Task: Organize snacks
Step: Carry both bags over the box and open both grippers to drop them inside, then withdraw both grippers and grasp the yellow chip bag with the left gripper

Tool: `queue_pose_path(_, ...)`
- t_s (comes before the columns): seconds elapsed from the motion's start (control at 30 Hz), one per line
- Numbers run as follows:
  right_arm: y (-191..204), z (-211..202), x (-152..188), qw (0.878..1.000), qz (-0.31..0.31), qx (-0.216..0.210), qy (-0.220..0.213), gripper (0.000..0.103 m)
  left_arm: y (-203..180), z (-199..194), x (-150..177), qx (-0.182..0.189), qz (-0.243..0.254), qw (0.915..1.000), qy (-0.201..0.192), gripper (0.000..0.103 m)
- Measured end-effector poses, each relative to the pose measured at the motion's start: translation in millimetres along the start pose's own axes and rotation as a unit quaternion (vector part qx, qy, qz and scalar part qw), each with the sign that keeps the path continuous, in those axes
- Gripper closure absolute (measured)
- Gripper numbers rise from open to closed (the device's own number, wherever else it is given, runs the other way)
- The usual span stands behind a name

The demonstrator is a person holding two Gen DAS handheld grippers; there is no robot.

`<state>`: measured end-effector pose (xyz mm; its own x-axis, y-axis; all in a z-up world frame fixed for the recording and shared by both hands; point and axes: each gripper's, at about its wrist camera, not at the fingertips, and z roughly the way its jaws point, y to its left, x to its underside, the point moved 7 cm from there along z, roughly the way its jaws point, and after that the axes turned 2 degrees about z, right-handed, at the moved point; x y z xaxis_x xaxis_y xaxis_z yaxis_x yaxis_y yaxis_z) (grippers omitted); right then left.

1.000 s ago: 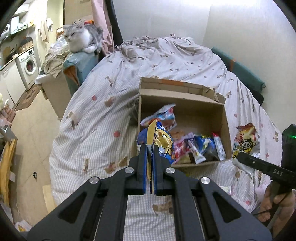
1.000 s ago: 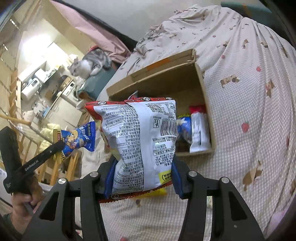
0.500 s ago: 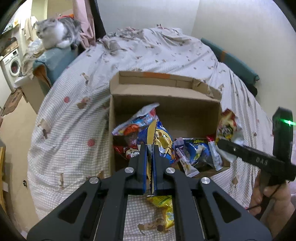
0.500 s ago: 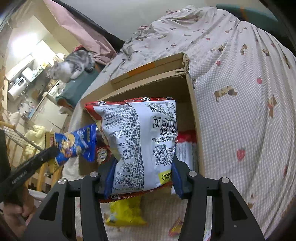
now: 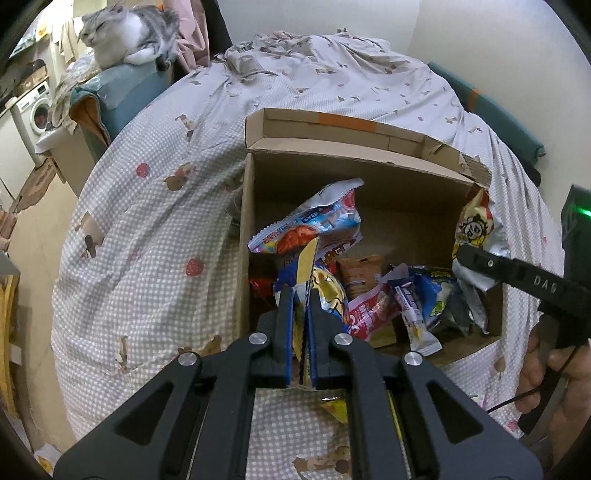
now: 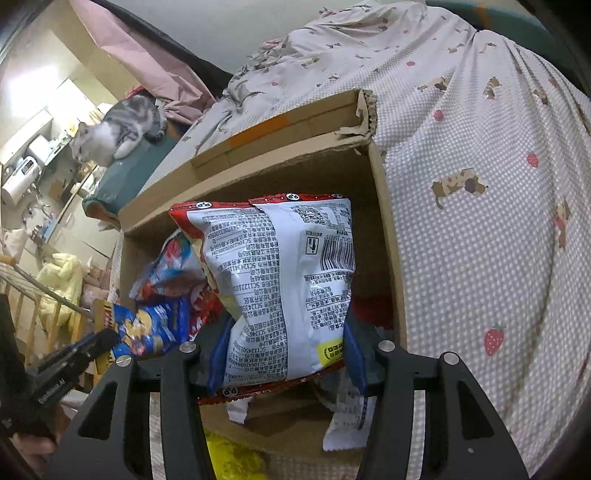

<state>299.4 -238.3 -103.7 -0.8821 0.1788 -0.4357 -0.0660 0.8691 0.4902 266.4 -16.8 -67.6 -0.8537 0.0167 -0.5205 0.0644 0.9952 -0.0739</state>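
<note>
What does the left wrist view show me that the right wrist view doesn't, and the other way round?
Only the left wrist view: the left gripper shut on the edge of a blue and yellow packet, and most of the snacks lying in the box.

Only the right wrist view: the right gripper holding a big white bag by its sides above the box, printed back facing the camera, and the yellow packet outside the box.

Both: the box, the checked bedspread, the cat.

Left claw [image 5: 303, 314] pinched nearly shut and opening, right claw [image 6: 286, 354] half-spread and opening
</note>
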Motion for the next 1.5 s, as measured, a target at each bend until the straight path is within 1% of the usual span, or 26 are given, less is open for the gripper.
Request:
queue_pose_path(0.17,6.3,0.7,-3.4,0.999,0.008,-0.03,-0.003,0.048,-3.8,-2.6,-3.0,-0.006,0.016,0.9998,-0.01,0.096)
queue_pose_path(0.3,11.4,-0.2,-4.0,0.999,0.004,-0.039,-0.007,0.047,-4.3,-4.5,-4.9,-0.01,0.022,0.9996,-0.016,0.096)
queue_pose_path(0.33,12.3,-1.0,-4.5,0.999,0.004,-0.04,-0.009,0.043,-3.3,-4.5,-5.0,-0.014,0.021,0.9995,-0.017,0.095)
queue_pose_path(0.37,13.1,-2.4,-4.8,0.999,0.006,-0.044,-0.011,0.038,-2.6,-4.9,-5.4,-0.021,0.021,0.9994,-0.016,0.09)
queue_pose_path(0.4,14.0,-4.4,-5.2,0.999,0.008,-0.05,-0.014,0.024,-1.8,-5.4,-5.2,-0.027,0.022,0.9993,-0.016,0.083)
queue_pose_path(0.43,14.6,-7.0,-6.0,0.998,0.008,-0.052,-0.02,0.014,-1.1,-6.8,-5.5,-0.033,0.022,0.999,-0.02,0.059)
queue_pose_path(0.47,15.3,-10.0,-7.0,0.998,0.006,-0.051,-0.028,0.013,-0.7,-8.6,-5.9,-0.036,0.021,0.9988,-0.025,0.031)
queue_pose_path(0.53,17.3,-12.4,-7.3,0.998,-0.006,-0.046,-0.031,0.013,0.8,-13.5,-6.8,-0.039,0.018,0.9983,-0.039,0.014)
queue_pose_path(0.6,16.8,-11.9,-6.9,0.999,-0.009,-0.038,-0.03,0.013,-0.3,-16.2,-7.7,-0.041,0.021,0.9978,-0.047,0.014)
queue_pose_path(0.73,16.4,-10.8,-6.3,0.999,-0.007,-0.041,-0.024,0.013,-2.8,-14.9,-7.6,-0.046,0.033,0.9974,-0.044,0.014)
queue_pose_path(1.03,17.7,-12.0,-5.9,0.999,-0.007,-0.044,-0.024,0.013,4.5,-8.8,-2.2,-0.045,0.011,0.9985,-0.031,0.014)
queue_pose_path(1.3,19.8,-25.7,-0.9,0.999,-0.006,-0.041,-0.028,0.013,10.1,-16.7,5.4,-0.052,0.002,0.9981,-0.034,0.014)
queue_pose_path(1.5,17.8,-43.2,14.2,0.999,0.003,-0.03,-0.026,0.013,11.3,-27.1,15.8,-0.053,-0.001,0.9981,-0.031,0.014)
